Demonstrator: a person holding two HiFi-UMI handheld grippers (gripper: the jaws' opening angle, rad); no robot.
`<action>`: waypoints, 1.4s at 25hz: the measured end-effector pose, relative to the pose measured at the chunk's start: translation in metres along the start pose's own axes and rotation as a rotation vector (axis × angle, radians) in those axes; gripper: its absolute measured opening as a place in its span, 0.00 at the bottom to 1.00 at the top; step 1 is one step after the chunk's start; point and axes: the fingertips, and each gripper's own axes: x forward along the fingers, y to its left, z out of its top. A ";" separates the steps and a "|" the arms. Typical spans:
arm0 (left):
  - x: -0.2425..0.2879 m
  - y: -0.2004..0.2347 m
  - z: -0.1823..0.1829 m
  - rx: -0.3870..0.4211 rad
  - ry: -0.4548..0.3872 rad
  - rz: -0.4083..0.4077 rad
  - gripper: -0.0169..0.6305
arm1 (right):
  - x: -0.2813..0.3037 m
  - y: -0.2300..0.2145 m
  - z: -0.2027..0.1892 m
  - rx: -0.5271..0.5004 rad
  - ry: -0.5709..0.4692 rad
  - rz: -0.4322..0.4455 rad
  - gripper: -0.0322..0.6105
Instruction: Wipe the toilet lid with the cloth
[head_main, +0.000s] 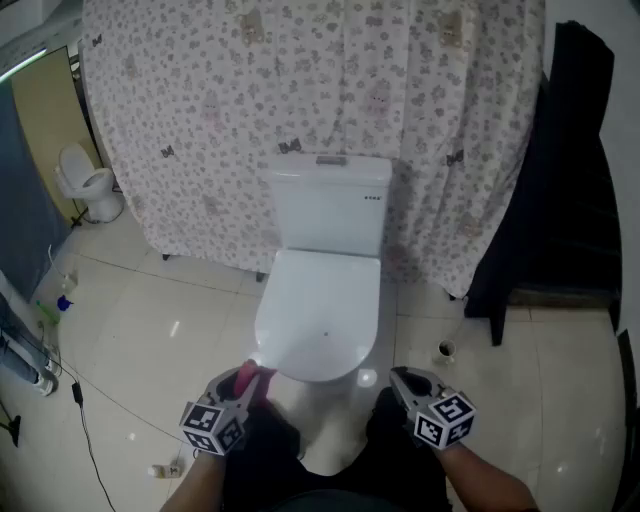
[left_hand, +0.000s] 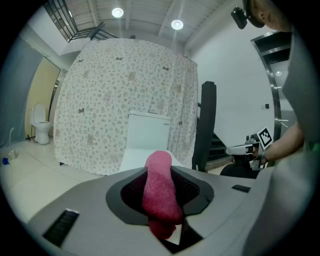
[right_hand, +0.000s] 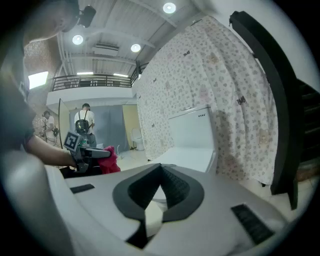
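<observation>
Left tool (head_main: 256, 379) clamps the pink cloth (left_hand: 160, 192), just short of the toilet lid's (head_main: 322, 310) front edge. Right tool (head_main: 402, 380) closed, empty. Lid down; wiping apparently all left to do.

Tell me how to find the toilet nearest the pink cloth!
Find the big flowery curtain across the back. The toilet stands right before its middle, white, lid shut, just beyond the left gripper holding the pink cloth. The other toilet sits far off left, past the curtain's edge.
</observation>
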 end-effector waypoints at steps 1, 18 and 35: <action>-0.001 -0.004 0.007 -0.014 -0.019 -0.010 0.22 | 0.000 -0.003 0.003 -0.012 0.000 -0.004 0.05; -0.022 -0.051 0.172 0.013 -0.230 -0.061 0.22 | -0.012 0.037 0.176 -0.116 -0.126 0.138 0.05; -0.010 -0.056 0.185 0.038 -0.198 -0.055 0.22 | -0.009 0.035 0.192 -0.092 -0.157 0.129 0.05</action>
